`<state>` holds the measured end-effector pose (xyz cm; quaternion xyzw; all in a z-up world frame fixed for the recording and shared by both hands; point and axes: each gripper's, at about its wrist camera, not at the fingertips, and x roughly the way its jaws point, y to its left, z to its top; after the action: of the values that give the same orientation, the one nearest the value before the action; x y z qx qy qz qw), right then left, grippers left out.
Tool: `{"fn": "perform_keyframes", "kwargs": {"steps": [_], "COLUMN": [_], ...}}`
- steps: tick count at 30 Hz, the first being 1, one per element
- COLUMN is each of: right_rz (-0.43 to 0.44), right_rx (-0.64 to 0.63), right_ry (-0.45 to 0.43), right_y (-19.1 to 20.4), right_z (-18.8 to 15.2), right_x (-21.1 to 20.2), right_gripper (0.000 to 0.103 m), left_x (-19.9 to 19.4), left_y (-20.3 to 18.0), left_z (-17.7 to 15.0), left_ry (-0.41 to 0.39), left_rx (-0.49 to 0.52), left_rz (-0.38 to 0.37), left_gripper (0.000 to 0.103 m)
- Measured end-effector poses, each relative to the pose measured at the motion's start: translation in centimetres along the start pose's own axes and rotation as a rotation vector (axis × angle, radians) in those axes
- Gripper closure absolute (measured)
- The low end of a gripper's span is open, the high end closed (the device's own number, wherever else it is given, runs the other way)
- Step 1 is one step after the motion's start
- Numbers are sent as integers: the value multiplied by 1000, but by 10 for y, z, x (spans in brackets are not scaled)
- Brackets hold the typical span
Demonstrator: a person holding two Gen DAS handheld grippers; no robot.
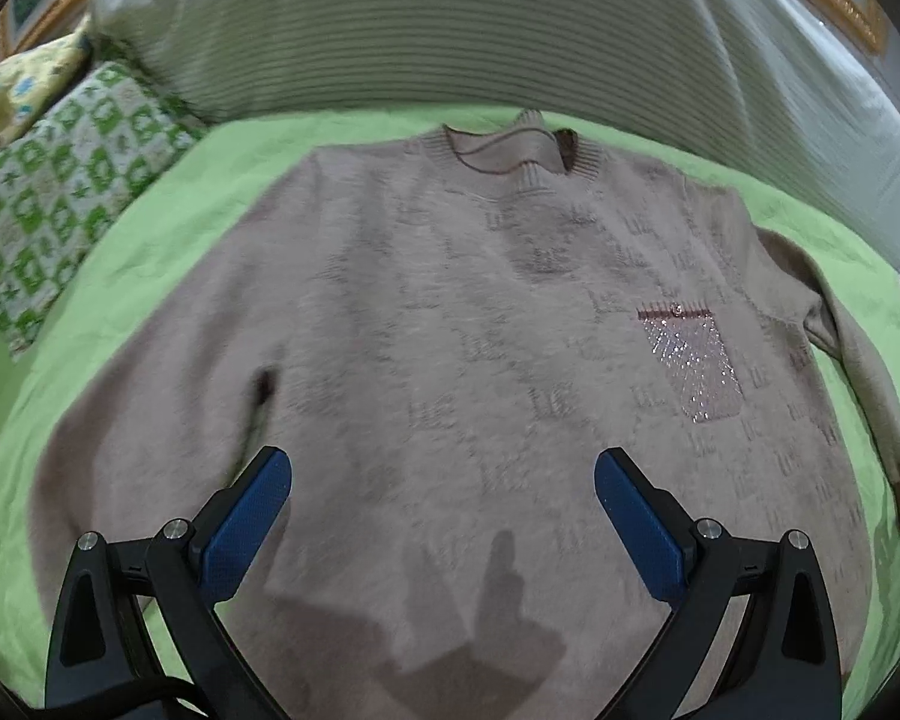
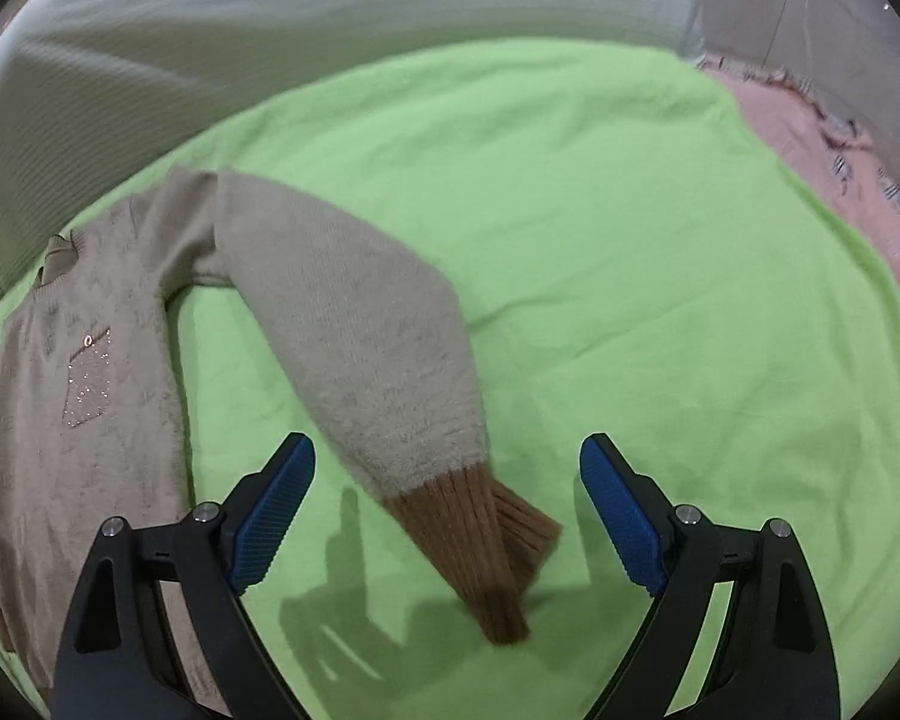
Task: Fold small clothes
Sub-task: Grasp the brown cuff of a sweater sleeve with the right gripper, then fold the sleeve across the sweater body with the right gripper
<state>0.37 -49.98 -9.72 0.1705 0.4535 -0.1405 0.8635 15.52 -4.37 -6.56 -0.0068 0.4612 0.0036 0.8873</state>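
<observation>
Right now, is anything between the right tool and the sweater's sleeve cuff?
Nothing visible. The right tool is open above the brown ribbed cuff, which lies bare on the green sheet.

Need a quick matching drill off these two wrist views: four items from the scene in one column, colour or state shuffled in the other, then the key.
Column 1
1. sweater cuff
2. bed sheet
3. chest pocket
4. right gripper

Column 2
A. light green, spread under the sweater
B. open, fingers either side of the cuff, not touching it
C. brown ribbed knit at the sleeve end
D. sparkly pink patch on the sweater front

Pairs: 1-C, 2-A, 3-D, 4-B
</observation>
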Motion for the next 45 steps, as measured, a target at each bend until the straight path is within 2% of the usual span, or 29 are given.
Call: {"fn": "perform_keyframes", "kwargs": {"steps": [1,2,3,4,7,11,13,15,16,17,18,20,23,25,30,35,39,40,41,42,43,45], "right_rz": [21,45,54,74,265,562,722,902,936,957,957,961,942,883,727,633,599,592,584,580,577,571], "right_rx": [12,23,29,35,73,1,-22,-36,-46,-67,-94,-127,-126,-100,31,84,91,91,91,92,91,83], "right_ry": [27,55,59,50,2,-83,-98,-74,-59,-38,-21,-9,15,18,23,-20,-29,-27,-25,-21,-18,-17], "right_y": [0,2,6,11,43,138,194,257,276,299,320,339,337,315,247,200,183,180,183,181,184,184], "right_z": [1,3,4,4,12,41,55,64,63,62,60,54,48,49,59,72,76,76,76,76,77,78], "right_x": [4,6,4,0,-29,-66,-74,-74,-73,-70,-67,-62,-46,-33,1,16,23,24,27,31,34,38], "right_gripper": [41,65,84,90,91,92,92,87,80,57,42,41,41,41,41,41,41,41,41,41,41,41], "left_x": [8,19,27,38,44,35,29,23,20,17,15,16,21,31,68,111,141,144,147,150,154,147], "left_y": [-3,-5,-6,-5,5,19,23,27,28,29,29,28,26,26,34,42,57,59,59,58,56,54], "left_z": [3,5,6,8,9,11,14,16,17,16,16,15,16,22,52,91,108,111,116,119,124,129], "left_ry": [7,26,45,77,100,88,82,75,72,74,81,95,105,113,151,178,184,168,143,141,145,97], "left_rx": [6,11,10,3,-37,-83,-103,-132,-145,-158,-167,-179,-192,-216,-395,-525,-649,-664,-661,-647,-627,-600], "left_rz": [3,10,14,16,-7,-61,-83,-119,-137,-154,-172,-206,-238,-254,-356,-359,-346,-353,-363,-368,-399,-427], "left_gripper": [2,2,2,2,2,2,2,2,2,2,2,2,2,2,2,2,5,13,38,57,87,89]}}
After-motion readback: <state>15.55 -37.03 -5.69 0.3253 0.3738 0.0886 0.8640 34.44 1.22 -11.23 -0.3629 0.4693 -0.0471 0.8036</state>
